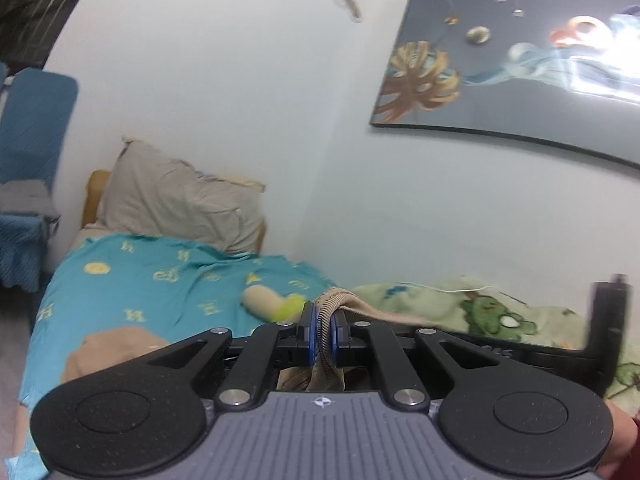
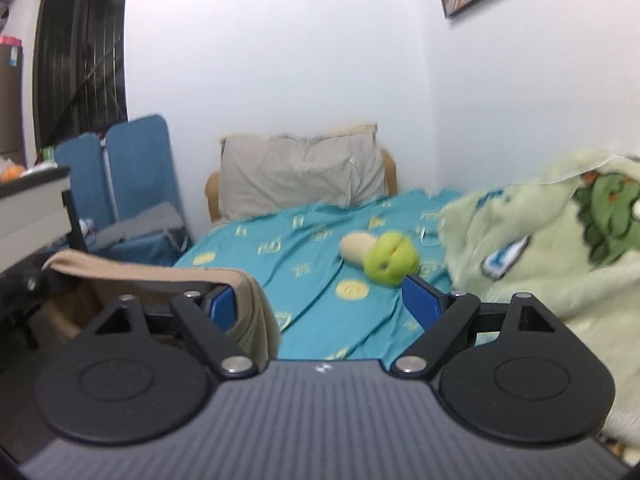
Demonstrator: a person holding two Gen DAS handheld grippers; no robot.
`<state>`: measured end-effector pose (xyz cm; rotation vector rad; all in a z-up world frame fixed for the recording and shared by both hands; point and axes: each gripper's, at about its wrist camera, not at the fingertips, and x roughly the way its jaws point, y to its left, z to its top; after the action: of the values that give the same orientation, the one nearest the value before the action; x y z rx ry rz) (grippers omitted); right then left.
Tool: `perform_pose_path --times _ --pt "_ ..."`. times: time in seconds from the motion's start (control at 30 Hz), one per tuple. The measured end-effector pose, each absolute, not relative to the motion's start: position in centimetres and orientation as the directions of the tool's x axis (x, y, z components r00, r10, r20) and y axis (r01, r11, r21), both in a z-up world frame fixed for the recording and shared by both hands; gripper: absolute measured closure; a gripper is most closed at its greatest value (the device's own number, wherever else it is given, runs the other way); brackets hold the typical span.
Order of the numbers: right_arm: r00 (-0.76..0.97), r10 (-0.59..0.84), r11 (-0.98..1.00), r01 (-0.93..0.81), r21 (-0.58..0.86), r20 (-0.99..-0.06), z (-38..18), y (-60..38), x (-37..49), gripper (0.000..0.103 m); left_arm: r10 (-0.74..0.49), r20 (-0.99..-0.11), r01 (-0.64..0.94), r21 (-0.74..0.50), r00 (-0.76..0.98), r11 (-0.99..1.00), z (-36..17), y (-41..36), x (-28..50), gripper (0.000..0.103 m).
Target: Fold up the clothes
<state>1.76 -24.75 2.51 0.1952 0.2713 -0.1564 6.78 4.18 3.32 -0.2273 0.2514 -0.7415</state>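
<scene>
- Left wrist view: your left gripper (image 1: 325, 330) has its blue pads (image 1: 307, 330) pressed together on the ribbed hem of the tan garment (image 1: 362, 307) — the fabric is pinched between them and bunches up below, behind the fingers.
- From that pinch the tan garment runs off to the right as a taut band, across the front of the green cartoon blanket (image 1: 492, 312); more tan cloth lies lower left on the teal bedsheet (image 1: 152, 280).
- Only this view shows the big wall picture (image 1: 516, 68) in full, plus a black piece of the other tool at the right edge — blurred, cannot tell more.
- Right wrist view: your right gripper (image 2: 326, 308) is spread wide, blue pads (image 2: 420, 308) well apart, nothing squeezed between them.
- The tan garment (image 2: 156, 272) hangs over the left finger of this gripper and stretches away to the left as a band; whether it rests on the pad or just in front of it, cannot tell.
- Only this view shows the plush toy (image 2: 380, 254) clearly — green head, cream body, lying on the teal bedsheet (image 2: 280, 248), near the green cartoon blanket (image 2: 560, 240) but apart from it.
- Both views show the grey pillow (image 2: 300, 172) propped at the head of the bed and the blue folding chair (image 2: 132, 168) to the left; the dark window (image 2: 80, 52) and a grey shelf edge at far left appear in the right view only.
</scene>
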Motion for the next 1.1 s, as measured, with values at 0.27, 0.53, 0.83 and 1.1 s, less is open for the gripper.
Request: perform_pose_path --times 0.27,0.53,0.83,1.1 --pt "0.807 0.205 0.898 0.071 0.435 -0.555 -3.2 -24.1 6.3 0.017 -0.697 -0.147 0.635 -0.314 0.702 0.706 2.9 3.6 6.5 0.096" --pt "0.718 0.076 0.867 0.295 0.402 -0.692 -6.5 -24.2 6.1 0.017 -0.622 -0.120 0.566 -0.311 0.774 0.763 3.0 4.4 6.2 0.096" --pt "0.901 -0.214 0.878 0.347 0.330 -0.377 -0.9 -25.9 1.6 0.015 -0.632 -0.139 0.565 -0.332 0.763 0.755 3.3 4.8 6.6 0.096" --pt "0.623 0.182 0.751 0.412 0.517 -0.761 -9.8 -27.8 7.8 0.017 -0.643 -0.144 0.571 -0.344 0.752 0.745 3.2 4.7 6.7 0.096"
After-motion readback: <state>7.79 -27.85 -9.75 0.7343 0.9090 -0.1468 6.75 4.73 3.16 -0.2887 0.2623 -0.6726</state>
